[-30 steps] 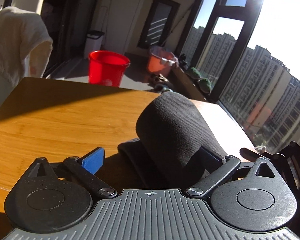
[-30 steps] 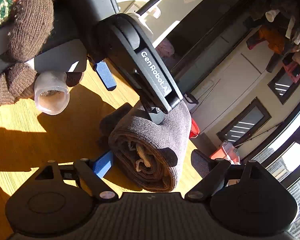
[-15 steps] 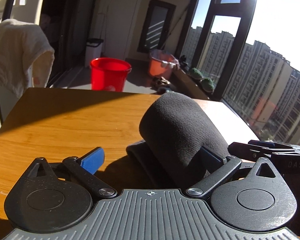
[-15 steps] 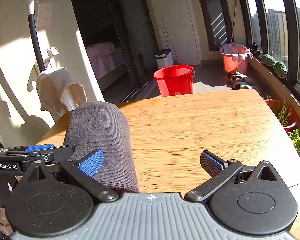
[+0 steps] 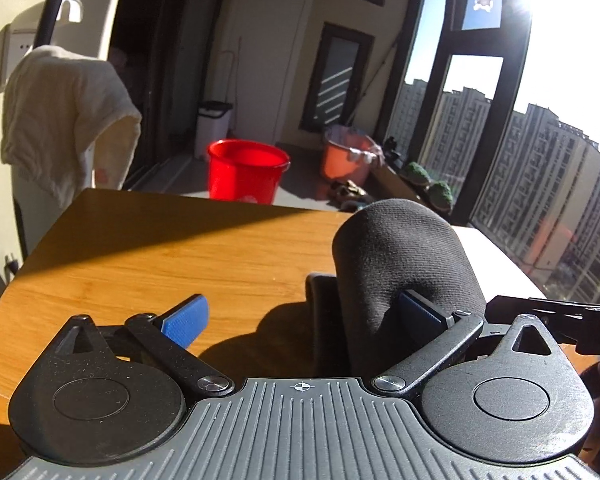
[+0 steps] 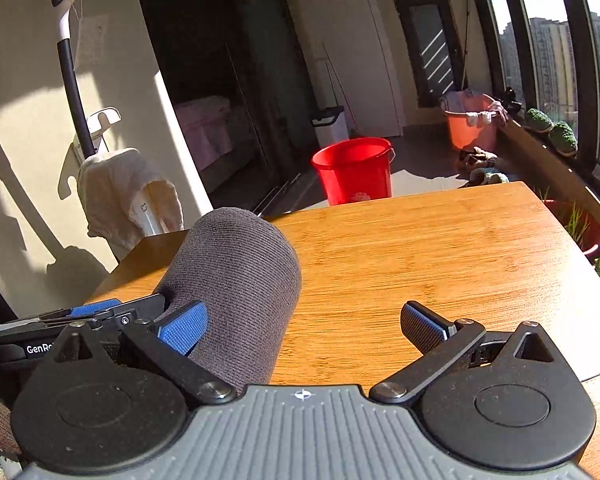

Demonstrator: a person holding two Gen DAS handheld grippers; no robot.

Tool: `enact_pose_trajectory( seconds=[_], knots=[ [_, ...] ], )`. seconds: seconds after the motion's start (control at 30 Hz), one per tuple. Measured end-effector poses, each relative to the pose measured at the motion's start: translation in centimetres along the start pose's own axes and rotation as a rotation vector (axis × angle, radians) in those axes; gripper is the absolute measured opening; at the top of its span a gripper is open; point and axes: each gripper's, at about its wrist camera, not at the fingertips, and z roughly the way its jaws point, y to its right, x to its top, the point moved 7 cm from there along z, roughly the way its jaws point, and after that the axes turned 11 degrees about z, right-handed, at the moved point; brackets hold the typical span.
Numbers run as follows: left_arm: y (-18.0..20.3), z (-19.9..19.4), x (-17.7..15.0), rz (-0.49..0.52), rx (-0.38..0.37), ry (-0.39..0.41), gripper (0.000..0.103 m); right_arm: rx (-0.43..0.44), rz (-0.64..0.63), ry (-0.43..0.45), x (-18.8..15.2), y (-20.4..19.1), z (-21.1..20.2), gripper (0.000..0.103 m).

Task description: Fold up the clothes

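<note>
Left tool, jaws spread wide, flanks a rolled grey knit garment lying on the grained wooden counter, its ribbed right pad against the roll. Right tool, likewise spread, touches the same cylindrical roll with its blue textured pad.

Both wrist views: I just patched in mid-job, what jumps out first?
A dark grey rolled garment sits on the sunlit wooden table, flanked by the left gripper and the right gripper, both open, each with one finger against the roll. Behind the table's far edge a red bucket stands on the floor.
</note>
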Motion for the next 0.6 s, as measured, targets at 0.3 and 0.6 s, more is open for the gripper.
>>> enact_pose_trajectory(
  seconds=[0.3,0.6],
  knots=[
    [0.0,0.4,-0.4,-0.033,0.003,0.037,0.103,-0.127,-0.069,-0.061,1.8,0.2,4.1,0.103],
    [0.4,0.7,-0.1,-0.058,0.051,0.052,0.103,-0.380,-0.290,-0.076,-1.8,3.2,3.4,0.103]
  ],
)
